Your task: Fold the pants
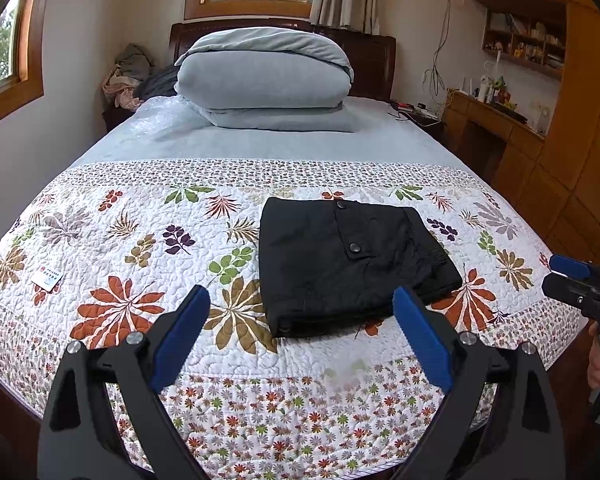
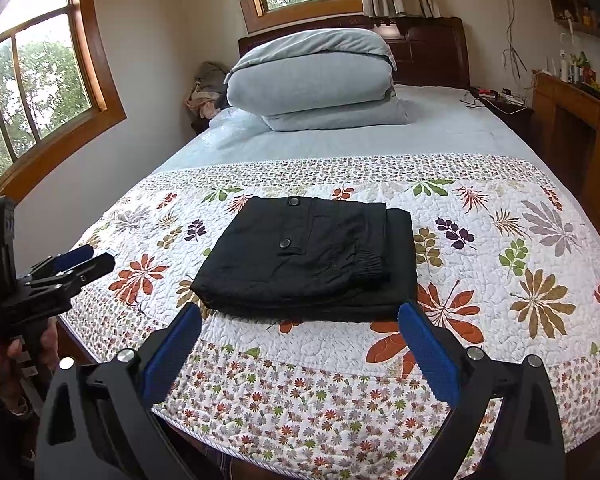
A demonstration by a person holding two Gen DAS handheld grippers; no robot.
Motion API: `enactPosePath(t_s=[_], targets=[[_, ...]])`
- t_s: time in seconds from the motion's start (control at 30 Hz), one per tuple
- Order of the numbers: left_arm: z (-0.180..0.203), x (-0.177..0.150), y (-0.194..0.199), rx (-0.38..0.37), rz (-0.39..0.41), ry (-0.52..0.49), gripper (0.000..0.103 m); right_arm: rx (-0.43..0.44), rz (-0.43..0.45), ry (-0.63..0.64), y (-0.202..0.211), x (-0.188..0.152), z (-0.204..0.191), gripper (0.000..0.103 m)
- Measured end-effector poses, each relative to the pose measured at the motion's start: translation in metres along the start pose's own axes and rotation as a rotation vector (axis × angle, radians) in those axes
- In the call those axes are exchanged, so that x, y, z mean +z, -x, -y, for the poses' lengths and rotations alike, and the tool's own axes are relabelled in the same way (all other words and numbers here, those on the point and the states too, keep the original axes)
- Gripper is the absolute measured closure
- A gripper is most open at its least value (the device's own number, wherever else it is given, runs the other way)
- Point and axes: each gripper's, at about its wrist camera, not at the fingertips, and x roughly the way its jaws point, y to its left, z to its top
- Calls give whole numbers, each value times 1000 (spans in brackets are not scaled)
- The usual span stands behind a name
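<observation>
Black pants [image 1: 348, 264] lie folded into a compact rectangle on the floral quilt [image 1: 140, 240], with two snap buttons on top. They also show in the right wrist view [image 2: 312, 264]. My left gripper [image 1: 302, 300] is open and empty, held above the bed's near edge just short of the pants. My right gripper [image 2: 300, 314] is open and empty, also just short of the pants' near edge. Each gripper shows from the side in the other's view, the right one [image 1: 568, 276] and the left one [image 2: 84, 262].
A folded grey duvet [image 1: 264, 80] is stacked at the head of the bed by the dark headboard. A small white card [image 1: 47, 279] lies on the quilt at left. A wooden desk and shelves [image 1: 512, 120] stand to the right. Clothes [image 1: 128, 76] pile in the far left corner.
</observation>
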Motion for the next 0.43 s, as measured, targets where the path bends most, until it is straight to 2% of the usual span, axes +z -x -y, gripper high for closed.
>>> enactPosePath(t_s=[0.43], targets=[[-7,3,-5,-10,-38,37,10,-4,1,-12,-1,2,3,4]])
